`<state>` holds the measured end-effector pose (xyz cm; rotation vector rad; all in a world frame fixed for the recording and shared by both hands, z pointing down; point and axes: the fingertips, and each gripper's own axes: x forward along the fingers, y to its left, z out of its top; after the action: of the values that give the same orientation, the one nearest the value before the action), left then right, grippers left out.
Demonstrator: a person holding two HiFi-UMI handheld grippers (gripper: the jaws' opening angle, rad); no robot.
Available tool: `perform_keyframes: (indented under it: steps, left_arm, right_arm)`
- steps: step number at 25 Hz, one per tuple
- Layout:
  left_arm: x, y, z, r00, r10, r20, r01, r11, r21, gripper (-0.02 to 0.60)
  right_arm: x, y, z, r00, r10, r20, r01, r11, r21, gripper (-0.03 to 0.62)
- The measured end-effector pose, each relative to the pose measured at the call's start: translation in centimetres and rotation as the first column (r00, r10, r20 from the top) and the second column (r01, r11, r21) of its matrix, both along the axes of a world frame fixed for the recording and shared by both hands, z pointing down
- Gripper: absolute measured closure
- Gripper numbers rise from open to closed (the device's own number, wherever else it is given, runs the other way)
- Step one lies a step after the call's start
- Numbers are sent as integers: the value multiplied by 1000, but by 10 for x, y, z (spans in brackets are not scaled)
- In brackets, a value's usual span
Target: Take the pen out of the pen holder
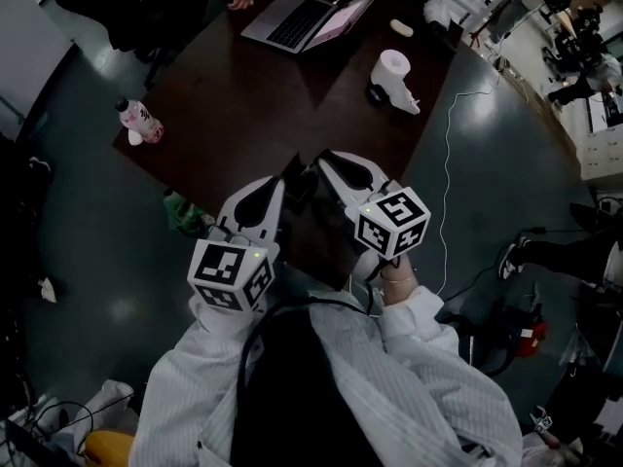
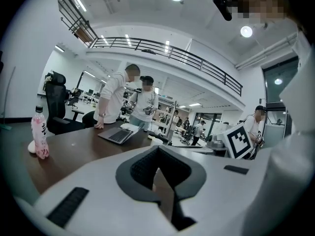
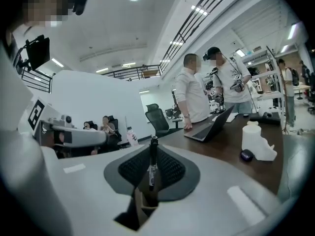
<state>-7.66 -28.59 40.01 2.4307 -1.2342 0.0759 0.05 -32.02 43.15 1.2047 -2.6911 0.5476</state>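
Wearing a white pin-striped coat [image 1: 389, 387], the person holds both grippers low in front of the body, with the marker cubes nearest the chest. The right gripper [image 3: 153, 154] has its jaws drawn narrow onto a slim black pen [image 3: 153, 173]. The pen stands upright between the ribbed pads, its top poking past their tips. Its lower end is at the mouth of a tan cardboard pen holder [image 3: 141, 200], which shows through the gap beneath the pads. Whether the pen tip is clear of the pen holder cannot be told. The left gripper [image 2: 158, 156], just beside the right one, also has its jaws narrow, and the same tan cardboard fills the slit between them.

Both grippers meet over the near edge of a dark brown wooden table [image 1: 243, 95]. A pink-and-white plastic bottle [image 1: 141, 122] stands at the table's left edge. On the right part is a white roll-shaped object [image 1: 394, 66], with a small black rounded object [image 1: 375, 93] just beside it. A thin white cable [image 1: 448, 163] trails over the grey floor to the right of the table.

An open silver laptop [image 1: 292, 22] sits at the far end. A standing person in a white shirt [image 3: 192, 90] rests a hand on the table by it, next to another person in a dark cap [image 3: 229, 80].
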Motion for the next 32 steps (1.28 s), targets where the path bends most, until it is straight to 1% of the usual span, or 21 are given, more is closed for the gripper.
perform_keyframes:
  steps: [6,8,11,15,25,32]
  left_arm:
    - [10,0,-32,1000,21,7,-22,997,76,577]
    - [13,0,-43,1000,27,2,-27,995,98,577]
    - [15,0,-55,1000,30,0,-30,992,124,577]
    - [14,2,-61,999,34,3,-34,990,139,577]
    - [14,4,-61,1000,26,15,-28,991,135,577]
    - [16,5,-63,1000,22,22,-25,990,139,577]
  right_arm:
    - [6,19,-64,993,18,117,-27,997,73,549]
    - [5,25,-82,992,19,127,-33,994,108,549]
    - [2,33,-98,994,20,107,-36,988,151,549]
    - [0,38,-101,995,20,98,-36,987,159,549]
    - [-1,40,-96,995,10,103,-25,989,147,551]
    - [2,40,-96,992,3,125,-21,990,143,551]
